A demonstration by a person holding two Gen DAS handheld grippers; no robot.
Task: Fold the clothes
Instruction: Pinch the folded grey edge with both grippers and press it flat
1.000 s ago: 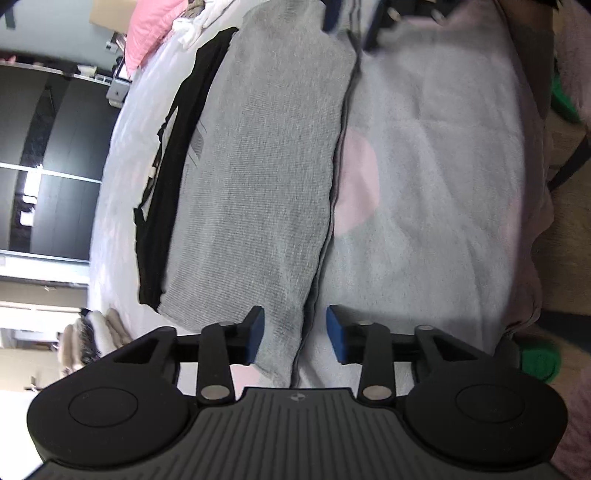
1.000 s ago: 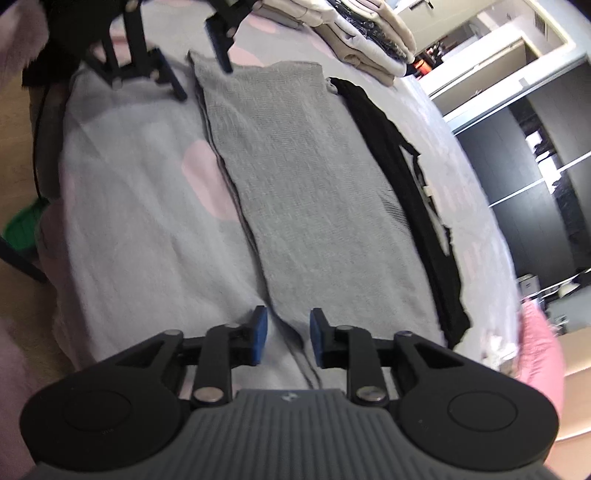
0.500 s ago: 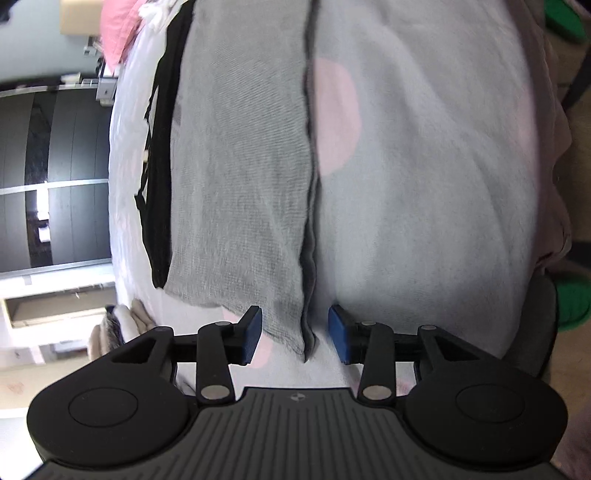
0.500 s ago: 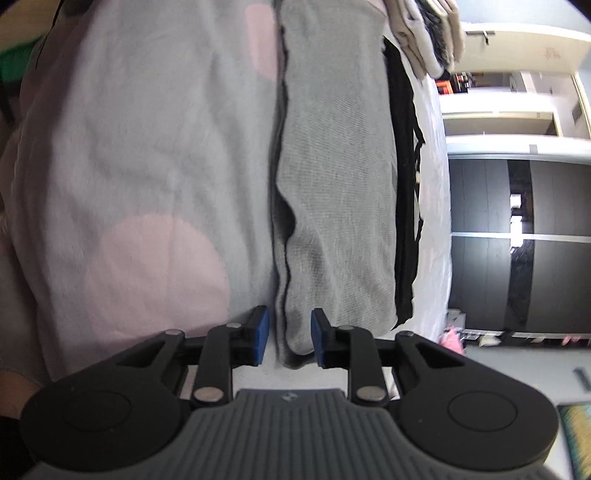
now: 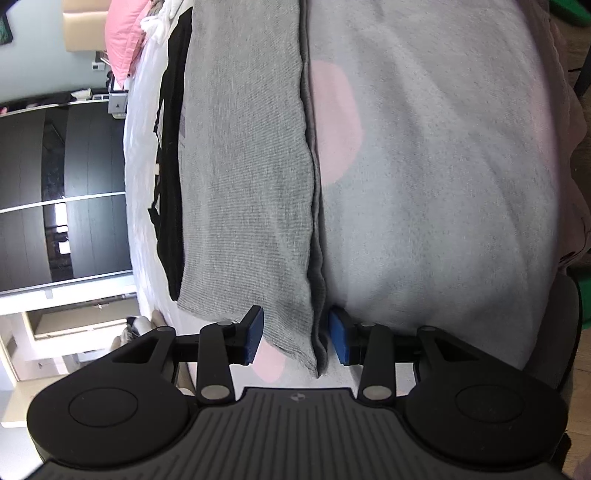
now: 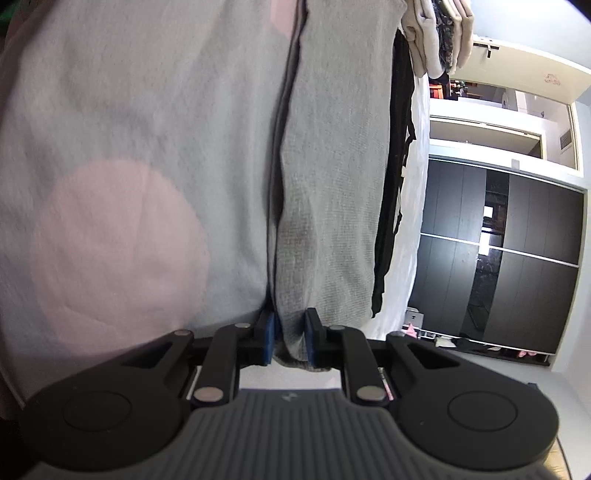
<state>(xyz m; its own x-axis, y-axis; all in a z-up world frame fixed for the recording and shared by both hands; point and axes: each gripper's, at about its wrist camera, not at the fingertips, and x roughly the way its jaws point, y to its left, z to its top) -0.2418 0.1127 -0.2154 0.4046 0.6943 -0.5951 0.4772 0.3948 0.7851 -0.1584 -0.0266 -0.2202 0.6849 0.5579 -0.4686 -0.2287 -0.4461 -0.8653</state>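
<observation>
Right gripper [image 6: 288,341] closing on the grey garment [image 6: 332,184]!
Left gripper [image 5: 295,338] half-open, garment corner between its pads; black garment [image 5: 171,147] at nine o'clock.

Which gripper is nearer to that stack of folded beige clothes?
Left. The left gripper straddles the grey garment's end beside the stack; the right gripper, jaws closing, is at the far end.
</observation>
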